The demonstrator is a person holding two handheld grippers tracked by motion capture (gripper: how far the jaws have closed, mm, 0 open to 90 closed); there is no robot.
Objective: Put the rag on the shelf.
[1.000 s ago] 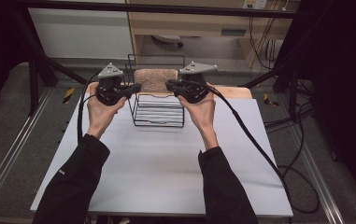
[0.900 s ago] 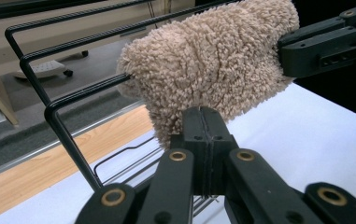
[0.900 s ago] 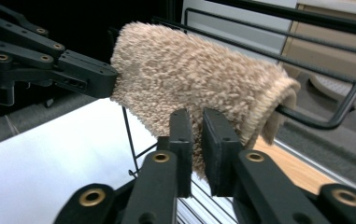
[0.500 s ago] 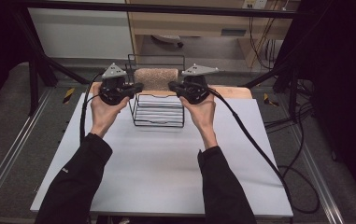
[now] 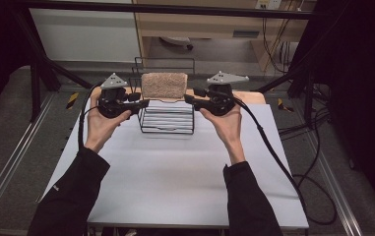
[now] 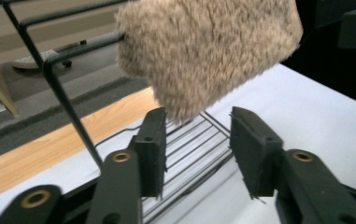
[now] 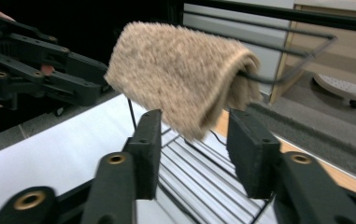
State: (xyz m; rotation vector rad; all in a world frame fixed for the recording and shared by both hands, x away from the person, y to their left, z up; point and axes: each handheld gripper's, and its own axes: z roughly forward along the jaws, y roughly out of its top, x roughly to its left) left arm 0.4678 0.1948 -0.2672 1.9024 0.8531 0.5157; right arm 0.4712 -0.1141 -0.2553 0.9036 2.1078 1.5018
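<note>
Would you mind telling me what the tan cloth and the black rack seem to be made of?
The tan cloth looks like fuzzy, matte terry or microfibre: short dense pile, folded limply over a bar. The black rack appears to be thin bent metal wire with a dark coating, though plastic coating cannot be ruled out.

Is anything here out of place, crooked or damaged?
Nothing stands out. The tan fuzzy cloth hangs folded over the top bar of the black wire rack, which stands upright on the white table. Both grippers are open, one on each side.

Wire rack (image 5: 168, 115) rear rail concealed beneath draped towel (image 5: 164, 84); towel's top edge cropped in left gripper view.
</note>
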